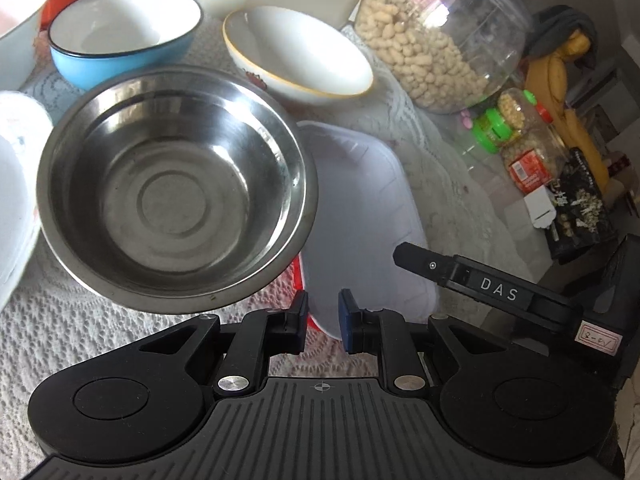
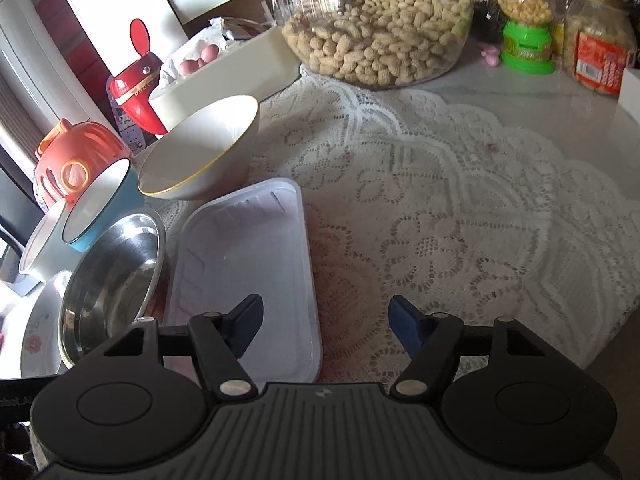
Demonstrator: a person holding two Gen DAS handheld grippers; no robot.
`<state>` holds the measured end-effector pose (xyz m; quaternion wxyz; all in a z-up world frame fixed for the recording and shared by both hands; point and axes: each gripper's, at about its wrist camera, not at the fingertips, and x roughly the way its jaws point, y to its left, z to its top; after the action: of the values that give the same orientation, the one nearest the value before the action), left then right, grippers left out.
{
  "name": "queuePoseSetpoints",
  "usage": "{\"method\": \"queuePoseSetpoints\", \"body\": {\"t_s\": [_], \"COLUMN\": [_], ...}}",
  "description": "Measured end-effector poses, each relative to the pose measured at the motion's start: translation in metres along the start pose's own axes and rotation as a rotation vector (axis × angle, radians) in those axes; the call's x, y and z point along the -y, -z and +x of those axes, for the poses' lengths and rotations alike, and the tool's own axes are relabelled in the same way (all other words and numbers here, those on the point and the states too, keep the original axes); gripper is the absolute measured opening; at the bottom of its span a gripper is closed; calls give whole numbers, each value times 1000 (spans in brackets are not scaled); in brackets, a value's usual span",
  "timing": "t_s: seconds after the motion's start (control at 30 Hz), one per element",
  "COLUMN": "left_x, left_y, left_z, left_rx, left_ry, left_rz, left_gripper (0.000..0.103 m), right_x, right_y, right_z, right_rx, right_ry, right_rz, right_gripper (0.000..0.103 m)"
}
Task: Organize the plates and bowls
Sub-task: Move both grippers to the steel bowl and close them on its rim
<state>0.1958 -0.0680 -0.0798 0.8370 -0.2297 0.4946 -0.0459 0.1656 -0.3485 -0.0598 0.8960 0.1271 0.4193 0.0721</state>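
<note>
My left gripper (image 1: 323,320) had its jaws drawn nearly together, a narrow slot left between the pads and nothing pinched in it. It hung over the near edge of a white plastic tray (image 1: 360,216) that lay flat on the lace tablecloth (image 1: 80,328). Just beside the tray, on its left in the left wrist view, sat the steel bowl (image 1: 172,188), upright and empty, its rim overlapping the tray's edge from that angle. Behind it stood a blue bowl with a white inside (image 1: 120,28) and a white bowl with a gold rim (image 1: 300,54), apart from one another. A white plate (image 1: 16,184) showed at the far left edge, close to the steel bowl.

My right gripper (image 2: 326,330) had its jaws spread apart with nothing between them; its left finger hung over the tray's near right corner, its right finger over bare lace. Whether either finger touched the tray I could not tell. Farther back stood a clear jar of peanuts (image 2: 372,36) and a small green-based dispenser (image 2: 526,32).
</note>
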Motion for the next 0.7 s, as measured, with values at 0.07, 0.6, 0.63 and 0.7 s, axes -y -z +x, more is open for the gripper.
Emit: {"method": "queuePoseSetpoints", "body": {"t_s": [0.07,0.6,0.63,0.7], "left_x": [6,71,69,60], "left_y": [-3,-33,-32,-32], "left_z": [11,53,44,18], "left_rx": [-21,-63,-53,3], "left_ry": [-6,255,274,280], "left_rz": [10,194,209,226], "left_gripper": [20,23,23,23], "right_x": [7,82,81,75], "right_y": [-1,-13,-12,-11], "right_z": [12,-18,-20,-25], "right_rx": [-45,235,261,304], "right_ry": [-61,-43,-16,20], "right_rz": [30,304,300,279], "right_gripper": [71,74,76,76]}}
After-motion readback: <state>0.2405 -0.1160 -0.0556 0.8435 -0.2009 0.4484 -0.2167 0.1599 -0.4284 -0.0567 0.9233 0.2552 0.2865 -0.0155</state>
